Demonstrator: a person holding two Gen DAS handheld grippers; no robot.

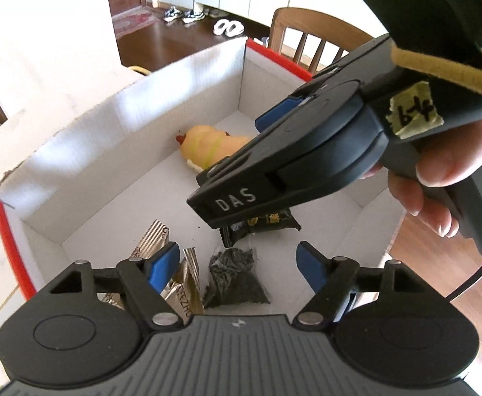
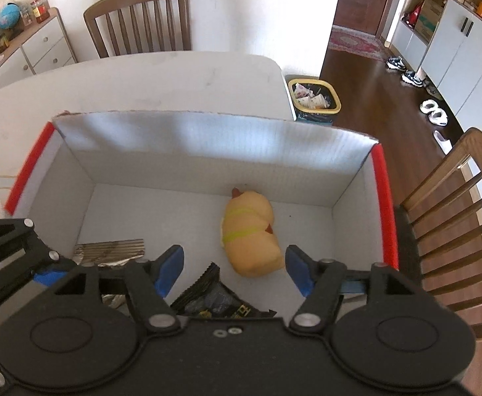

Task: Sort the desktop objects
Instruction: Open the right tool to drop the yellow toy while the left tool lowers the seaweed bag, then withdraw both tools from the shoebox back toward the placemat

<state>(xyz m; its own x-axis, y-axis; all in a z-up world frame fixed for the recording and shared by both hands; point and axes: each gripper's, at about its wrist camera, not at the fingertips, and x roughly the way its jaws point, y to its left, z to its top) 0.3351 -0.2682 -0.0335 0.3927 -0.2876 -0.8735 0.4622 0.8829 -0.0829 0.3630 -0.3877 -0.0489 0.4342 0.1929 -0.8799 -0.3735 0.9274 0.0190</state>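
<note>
A white cardboard box (image 1: 86, 151) with red rim edges holds a toy hot dog (image 1: 214, 147), silver snack packets (image 1: 181, 283), a clear bag of dark bits (image 1: 237, 280) and a black packet (image 1: 267, 222). My left gripper (image 1: 239, 265) is open over the box's near end, above the dark bag. My right gripper (image 2: 234, 270) is open inside the box (image 2: 208, 138), above the black packet (image 2: 218, 300), with the hot dog (image 2: 251, 237) just beyond it. In the left wrist view the right gripper's body (image 1: 307, 151) hangs over the black packet.
The box sits on a white table (image 2: 142, 76). Wooden chairs (image 2: 142, 19) stand at the far side and at the right (image 2: 455, 224). A yellow-rimmed bin (image 2: 313, 99) stands on the wooden floor past the table's corner.
</note>
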